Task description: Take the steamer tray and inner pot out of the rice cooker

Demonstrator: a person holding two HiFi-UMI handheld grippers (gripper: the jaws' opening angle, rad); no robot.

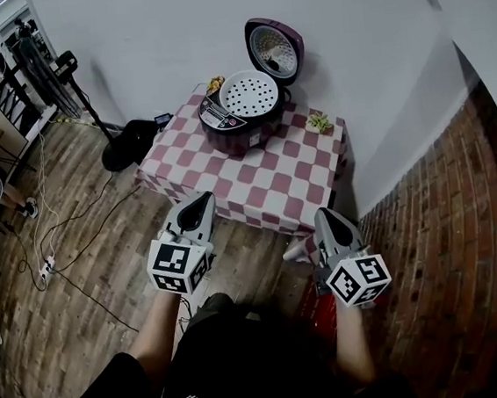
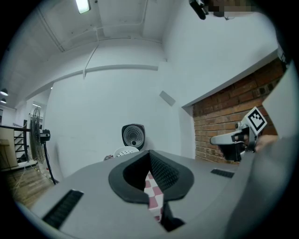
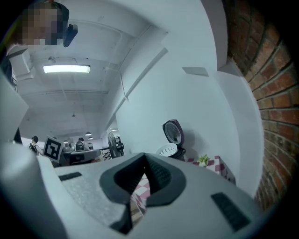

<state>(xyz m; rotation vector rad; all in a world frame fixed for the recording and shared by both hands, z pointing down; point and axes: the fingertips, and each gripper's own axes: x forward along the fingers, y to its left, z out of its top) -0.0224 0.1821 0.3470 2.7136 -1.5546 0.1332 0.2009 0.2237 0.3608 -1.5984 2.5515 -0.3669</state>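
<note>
A dark maroon rice cooker (image 1: pixel 244 119) stands at the far side of a checked table (image 1: pixel 264 179), its lid (image 1: pixel 274 50) swung up. A white perforated steamer tray (image 1: pixel 249 93) sits in its top; the inner pot is hidden beneath it. The cooker also shows small in the left gripper view (image 2: pixel 132 140) and the right gripper view (image 3: pixel 174 140). My left gripper (image 1: pixel 203 200) and right gripper (image 1: pixel 325 219) hover level at the table's near edge, well short of the cooker. Both are shut with nothing between the jaws.
A small green plant (image 1: pixel 319 123) sits right of the cooker, and some food items (image 1: pixel 214 85) lie behind it on the left. A fan's black base (image 1: pixel 128 144) and cables (image 1: pixel 74 221) lie on the wooden floor at left. A brick wall (image 1: pixel 465 242) runs along the right.
</note>
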